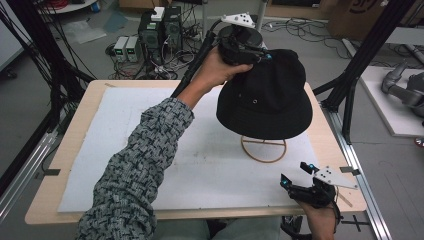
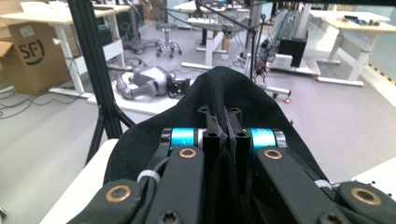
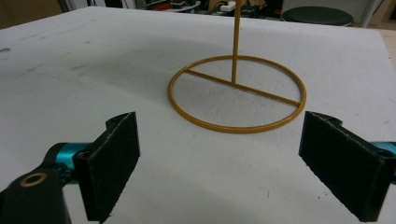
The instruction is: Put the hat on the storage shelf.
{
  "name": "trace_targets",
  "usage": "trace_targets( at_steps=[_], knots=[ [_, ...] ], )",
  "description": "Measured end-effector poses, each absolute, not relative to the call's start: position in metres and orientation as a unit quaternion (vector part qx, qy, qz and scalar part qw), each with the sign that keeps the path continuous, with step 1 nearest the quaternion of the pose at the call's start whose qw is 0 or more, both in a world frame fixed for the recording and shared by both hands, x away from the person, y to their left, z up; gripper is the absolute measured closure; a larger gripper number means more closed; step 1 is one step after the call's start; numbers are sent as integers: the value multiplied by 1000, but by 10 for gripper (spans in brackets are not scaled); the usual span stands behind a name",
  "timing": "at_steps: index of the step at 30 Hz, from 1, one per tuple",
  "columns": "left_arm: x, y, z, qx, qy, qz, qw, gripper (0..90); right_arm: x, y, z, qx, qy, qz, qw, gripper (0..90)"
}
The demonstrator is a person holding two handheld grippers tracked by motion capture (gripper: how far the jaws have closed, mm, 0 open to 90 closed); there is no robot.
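At the left, a patterned sleeve (image 1: 135, 165) reaches from the near edge across the white mat (image 1: 115, 150) toward the far side of the table. Its hand holds the left gripper (image 1: 250, 50), whose jaws are pinched together on a fold of fabric at the crown of the black bucket hat (image 1: 267, 95); the left gripper view has the cloth squeezed between the two pads. The hat sits over the top of a gold wire stand (image 1: 263, 148), right of the table's middle, its brim hanging free above the stand's ring base. Whether the crown rests fully on the stand cannot be told.

At the near right corner, the right gripper (image 1: 298, 175) hovers low over the mat, jaws wide apart and holding nothing, facing the ring base (image 3: 237, 95).

The stand looks light and nothing steadies it, so a sideways tug on the hat could probably tip it over. The pinch takes only a thin fold, so the fabric may slip out.
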State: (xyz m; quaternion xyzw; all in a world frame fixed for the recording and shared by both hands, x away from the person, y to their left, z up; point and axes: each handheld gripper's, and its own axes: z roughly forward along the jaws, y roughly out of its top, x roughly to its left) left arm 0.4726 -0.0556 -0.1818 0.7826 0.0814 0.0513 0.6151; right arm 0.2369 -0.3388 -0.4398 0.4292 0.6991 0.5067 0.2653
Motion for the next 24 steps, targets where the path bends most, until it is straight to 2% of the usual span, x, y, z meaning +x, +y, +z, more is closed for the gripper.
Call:
trace_targets(
  at_steps=[24],
  knots=[
    [467,-82,-205,825,54,41,562,851,237,-339,-440,429,699,508,263,122]
  ],
)
